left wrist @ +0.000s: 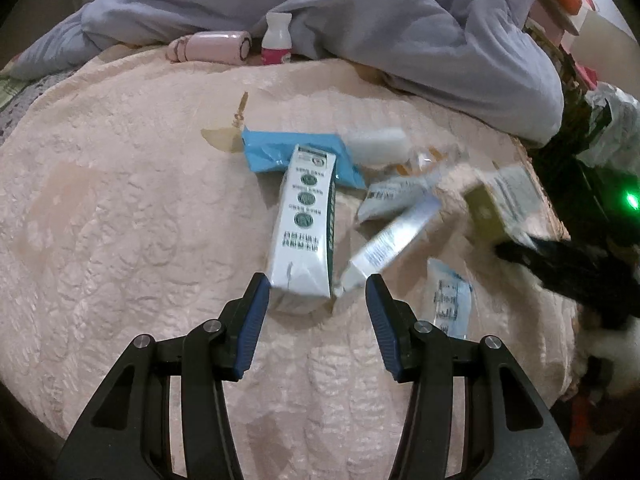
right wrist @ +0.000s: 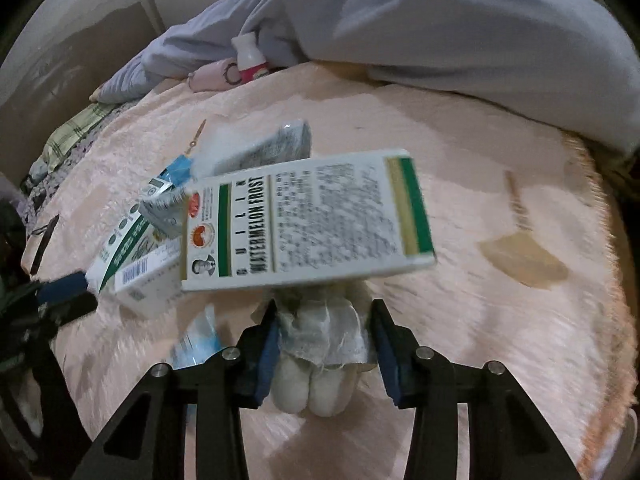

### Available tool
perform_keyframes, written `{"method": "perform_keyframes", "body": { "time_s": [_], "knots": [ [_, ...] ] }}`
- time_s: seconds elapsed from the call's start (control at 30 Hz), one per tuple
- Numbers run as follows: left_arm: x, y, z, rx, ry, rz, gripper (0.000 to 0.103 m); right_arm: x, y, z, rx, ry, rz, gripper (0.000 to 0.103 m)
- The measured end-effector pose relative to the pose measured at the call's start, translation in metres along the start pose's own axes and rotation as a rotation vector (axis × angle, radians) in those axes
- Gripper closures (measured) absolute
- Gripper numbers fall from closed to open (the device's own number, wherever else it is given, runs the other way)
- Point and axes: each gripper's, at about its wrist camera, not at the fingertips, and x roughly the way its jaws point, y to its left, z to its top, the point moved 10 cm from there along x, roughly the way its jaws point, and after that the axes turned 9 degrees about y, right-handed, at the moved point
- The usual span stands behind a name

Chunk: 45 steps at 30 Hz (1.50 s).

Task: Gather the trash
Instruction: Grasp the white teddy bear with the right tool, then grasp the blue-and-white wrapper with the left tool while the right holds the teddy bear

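White gauze wad (right wrist: 320, 336) sits between our right tongs (right wrist: 324, 320), seemingly grasped; left tongs (left wrist: 316, 292) released, straddling the white carton (left wrist: 306, 224) on the bed (left wrist: 120, 200).

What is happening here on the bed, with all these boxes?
A person is collecting trash from a pink bedspread with two handheld grippers. The left gripper is open around the near end of a white and green carton, not clamped. The right gripper has a wad of white tissue between its fingers, with a Watermelon Frost box just beyond. More wrappers lie around.
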Motion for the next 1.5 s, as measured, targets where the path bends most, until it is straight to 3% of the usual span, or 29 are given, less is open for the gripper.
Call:
{"method": "perform_keyframes", "body": {
  "time_s": [0.17,0.47,0.57,0.6,0.67,0.77,0.87,1.0,1.07,1.2,1.27,1.5],
  "knots": [
    [-0.002,-0.004,0.006,0.003,-0.007,-0.015,0.054,-0.023,-0.023,-0.027,0.026,0.010,0.034,0.061],
    [0.009,-0.041,0.006,0.104,0.011,-0.015,0.054,-0.050,-0.057,-0.065,0.016,0.025,-0.102,0.061],
    [0.016,-0.047,0.009,0.117,0.023,-0.005,0.054,-0.058,-0.050,-0.065,0.050,0.023,0.037,0.061],
    [0.019,-0.050,0.010,0.124,0.029,0.000,0.054,-0.057,-0.053,-0.065,0.047,0.034,0.017,0.061],
    [0.023,-0.053,0.011,0.138,0.036,0.008,0.054,-0.053,-0.061,-0.070,0.003,0.057,-0.111,0.061],
    [0.032,-0.057,0.014,0.169,0.049,0.041,0.054,-0.057,-0.056,-0.076,0.009,0.053,-0.044,0.061],
    [0.043,-0.058,0.015,0.193,0.071,0.068,0.054,-0.062,-0.058,-0.080,0.007,0.036,-0.069,0.061],
    [0.065,-0.061,0.011,0.212,0.153,0.061,0.055,-0.066,-0.063,-0.086,0.036,0.023,-0.052,0.061],
    [0.068,-0.061,0.010,0.202,0.156,0.046,0.055,-0.069,-0.066,-0.091,0.054,0.016,-0.040,0.061],
    [0.062,-0.061,0.007,0.183,0.156,0.001,0.083,-0.074,-0.067,-0.096,0.077,0.001,-0.018,0.061],
    [0.056,-0.063,0.003,0.205,0.153,0.009,0.093,-0.075,-0.067,-0.097,0.087,-0.007,-0.009,0.061],
    [0.047,-0.067,-0.003,0.193,0.161,-0.034,0.094,-0.082,-0.067,-0.110,0.115,-0.019,0.014,0.061]
  ]
}}
